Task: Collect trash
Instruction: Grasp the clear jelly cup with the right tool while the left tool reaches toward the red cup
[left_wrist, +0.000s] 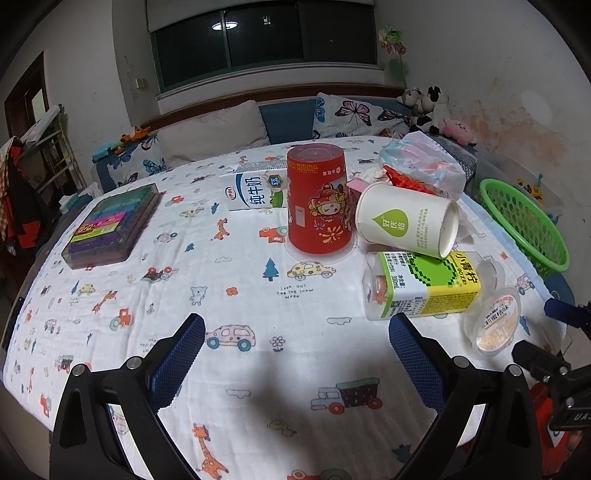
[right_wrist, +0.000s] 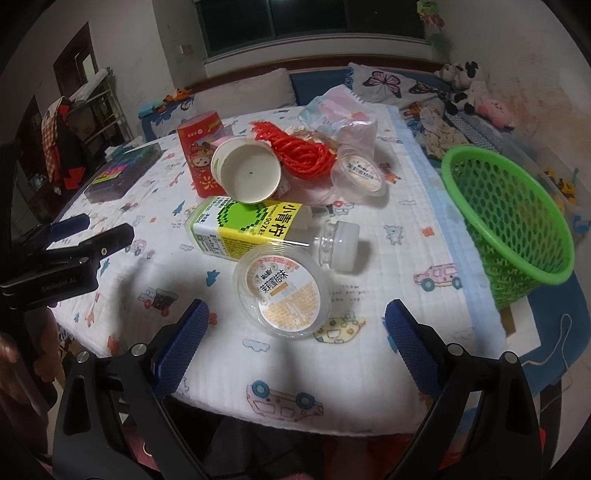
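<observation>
Both tools hover empty over the table (right_wrist: 424, 184), so the collecting looks barely begun. The right gripper (right_wrist: 295, 325) has its jaws spread wide with nothing between them, aimed at a clear pudding cup (right_wrist: 282, 291) lying just ahead at twelve o'clock, touching the lime drink bottle (right_wrist: 258, 229) behind it. The left gripper (left_wrist: 295, 339) is likewise spread and holds nothing; the bottle (left_wrist: 421, 284) lies at its two o'clock.

The green basket (right_wrist: 509, 221), at the right gripper's two o'clock on the table's edge, is the likely place for the trash. To take the cup well, the right jaws should straddle its rim squarely and close gently, since thin clear plastic will probably flex and could pop free. A tipped paper cup (right_wrist: 245, 173), orange cord (right_wrist: 299, 147) and a second pudding cup (right_wrist: 360, 173) wait farther back.
</observation>
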